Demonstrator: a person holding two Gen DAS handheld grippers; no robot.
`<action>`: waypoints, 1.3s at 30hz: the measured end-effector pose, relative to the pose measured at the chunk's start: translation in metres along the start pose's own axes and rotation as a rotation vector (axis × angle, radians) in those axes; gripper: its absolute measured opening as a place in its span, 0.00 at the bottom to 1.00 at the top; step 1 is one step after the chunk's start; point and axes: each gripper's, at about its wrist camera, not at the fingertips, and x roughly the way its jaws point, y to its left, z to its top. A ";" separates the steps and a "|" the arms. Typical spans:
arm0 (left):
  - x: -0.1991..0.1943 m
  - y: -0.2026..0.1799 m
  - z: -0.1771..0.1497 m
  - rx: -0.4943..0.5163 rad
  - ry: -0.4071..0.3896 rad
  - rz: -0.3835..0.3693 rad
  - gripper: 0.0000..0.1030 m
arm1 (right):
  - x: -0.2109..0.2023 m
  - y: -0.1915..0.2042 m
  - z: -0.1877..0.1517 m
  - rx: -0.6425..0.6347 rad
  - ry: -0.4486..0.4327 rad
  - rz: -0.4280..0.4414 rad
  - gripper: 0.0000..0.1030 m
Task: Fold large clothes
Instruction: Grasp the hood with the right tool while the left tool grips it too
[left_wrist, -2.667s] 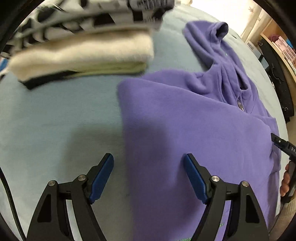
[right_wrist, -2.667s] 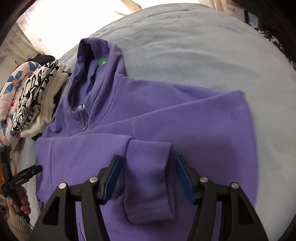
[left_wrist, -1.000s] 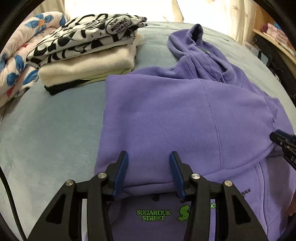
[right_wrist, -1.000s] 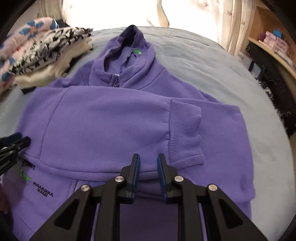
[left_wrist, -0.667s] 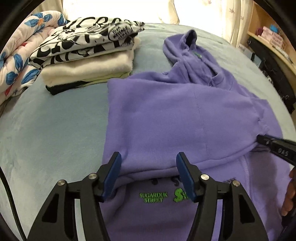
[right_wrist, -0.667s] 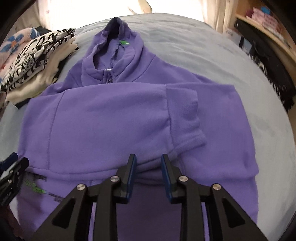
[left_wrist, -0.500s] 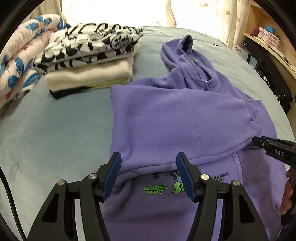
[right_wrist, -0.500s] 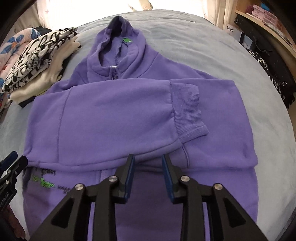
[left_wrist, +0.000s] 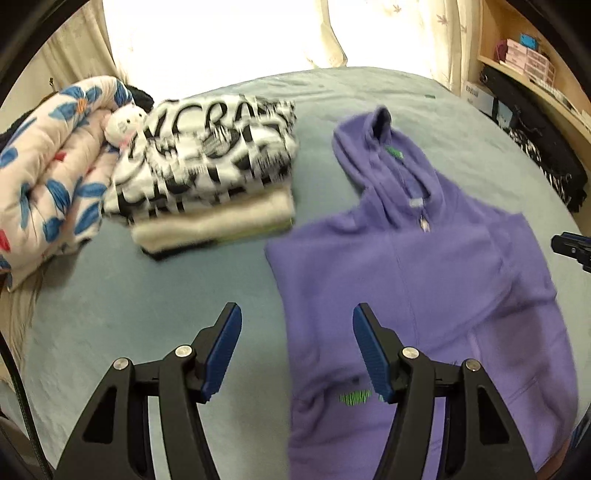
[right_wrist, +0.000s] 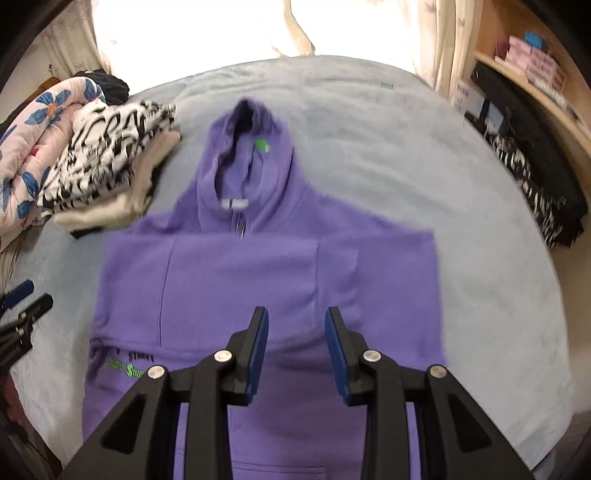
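A blue-grey bed (left_wrist: 155, 306) fills the room, with bright curtained windows (left_wrist: 221, 40) behind and wooden shelves (right_wrist: 535, 77) alongside.

Purple hoodie (right_wrist: 266, 273) with green print, pale blue-grey bed (right_wrist: 480, 229), black-and-white patterned top (left_wrist: 207, 147) on cream knit (left_wrist: 218, 218), pink quilt (left_wrist: 44, 173) with blue flowers, blue pads (left_wrist: 223, 347) on black gripper

A grey-blue bed (right_wrist: 406, 155) carries a purple hoodie (right_wrist: 258, 280), folded clothes (left_wrist: 207, 166) and a quilt (left_wrist: 48, 166).

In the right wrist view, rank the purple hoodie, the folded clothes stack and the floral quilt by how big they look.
1. Hoodie, largest by far, though nearest the camera.
2 and 3. Stack and quilt look alike; the frame edge cuts the quilt off, so I won't rank them.
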 end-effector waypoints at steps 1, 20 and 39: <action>-0.003 0.001 0.013 -0.001 -0.004 0.000 0.60 | -0.008 -0.003 0.013 -0.005 -0.018 0.001 0.31; 0.179 -0.056 0.205 -0.033 0.098 -0.013 0.10 | 0.119 -0.045 0.206 0.058 -0.051 0.057 0.46; 0.294 -0.074 0.215 -0.092 0.165 -0.082 0.10 | 0.292 0.001 0.224 0.038 0.107 0.166 0.05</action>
